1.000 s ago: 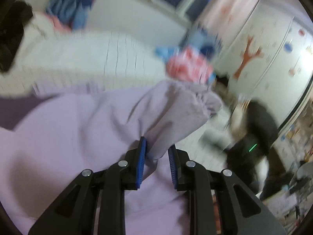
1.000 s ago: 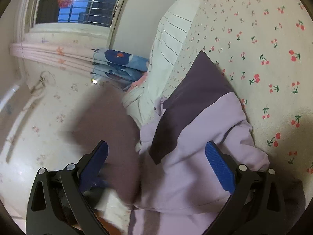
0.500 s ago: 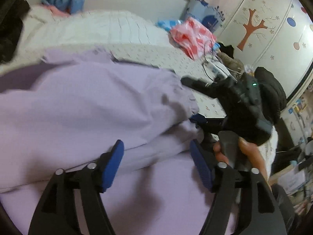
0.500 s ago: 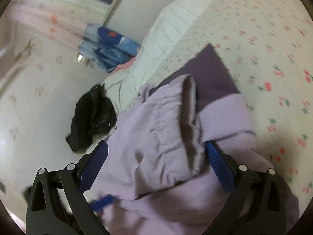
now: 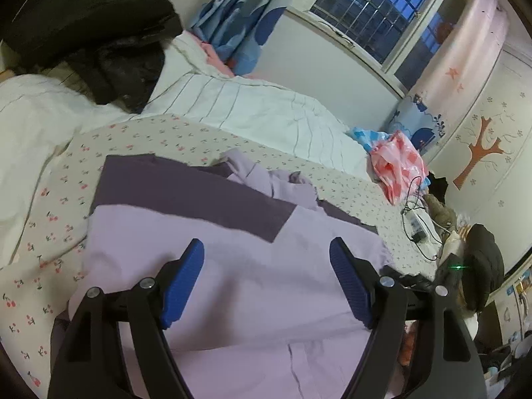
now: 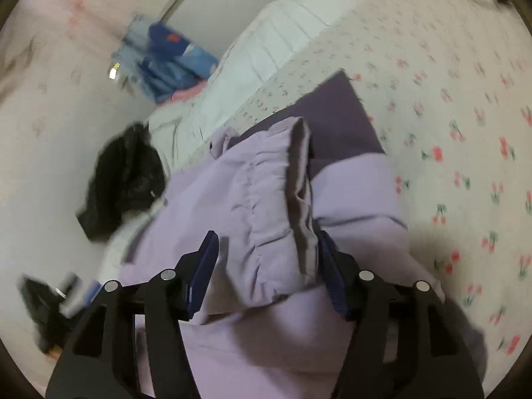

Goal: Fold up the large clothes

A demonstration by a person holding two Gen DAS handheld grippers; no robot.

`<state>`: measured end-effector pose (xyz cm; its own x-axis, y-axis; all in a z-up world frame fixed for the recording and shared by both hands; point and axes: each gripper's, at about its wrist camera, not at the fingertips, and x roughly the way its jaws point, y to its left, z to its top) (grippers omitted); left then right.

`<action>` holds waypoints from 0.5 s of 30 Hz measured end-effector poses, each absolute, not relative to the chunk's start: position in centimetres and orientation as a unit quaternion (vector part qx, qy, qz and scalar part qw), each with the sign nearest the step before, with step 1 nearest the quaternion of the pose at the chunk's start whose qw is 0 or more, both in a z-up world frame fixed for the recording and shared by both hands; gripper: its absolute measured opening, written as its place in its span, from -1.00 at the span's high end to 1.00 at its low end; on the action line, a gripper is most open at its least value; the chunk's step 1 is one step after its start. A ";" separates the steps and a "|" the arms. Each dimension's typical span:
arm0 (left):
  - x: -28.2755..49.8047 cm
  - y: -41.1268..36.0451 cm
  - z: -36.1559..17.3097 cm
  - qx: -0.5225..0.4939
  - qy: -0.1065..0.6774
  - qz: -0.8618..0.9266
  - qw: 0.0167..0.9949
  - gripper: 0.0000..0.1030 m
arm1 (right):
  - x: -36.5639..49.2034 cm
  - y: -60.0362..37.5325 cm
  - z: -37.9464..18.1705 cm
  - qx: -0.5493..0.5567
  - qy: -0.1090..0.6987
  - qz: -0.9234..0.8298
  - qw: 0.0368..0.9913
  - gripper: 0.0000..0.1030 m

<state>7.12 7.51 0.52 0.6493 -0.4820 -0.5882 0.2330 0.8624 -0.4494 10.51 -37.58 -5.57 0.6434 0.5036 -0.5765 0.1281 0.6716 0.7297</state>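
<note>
A lilac jacket (image 5: 206,266) lies on the bed (image 5: 159,139). Above it, the left gripper (image 5: 266,276) is opening, empty. The right gripper (image 6: 266,266) is closing around its gathered sleeve (image 6: 266,199).

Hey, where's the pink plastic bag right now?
In the left wrist view, the pink plastic bag sits on the right of the cherry-print bed sheet, at the end of the white striped quilt, above the charger cable.
</note>
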 end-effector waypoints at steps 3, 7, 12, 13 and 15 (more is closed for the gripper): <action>6.9 8.0 -0.4 -0.170 0.376 -0.197 0.889 -0.45 | 8.8 -40.0 -4.7 0.456 0.363 0.116 0.804 -0.32; 7.2 8.2 -0.9 -0.177 0.380 -0.191 0.887 -0.45 | 10.0 -40.1 -5.4 0.431 0.387 0.117 0.806 -0.49; 7.5 7.9 -1.1 -0.165 0.377 -0.176 0.894 -0.45 | 11.5 -35.7 -4.8 0.300 0.400 0.112 0.859 0.33; 7.5 7.9 -1.1 -0.163 0.377 -0.172 0.895 -0.45 | 11.1 -35.1 -3.9 0.274 0.388 0.111 0.873 0.43; 7.8 8.2 -1.1 -0.168 0.378 -0.164 0.895 -0.45 | 10.6 -35.0 -2.6 0.256 0.367 0.114 0.887 0.50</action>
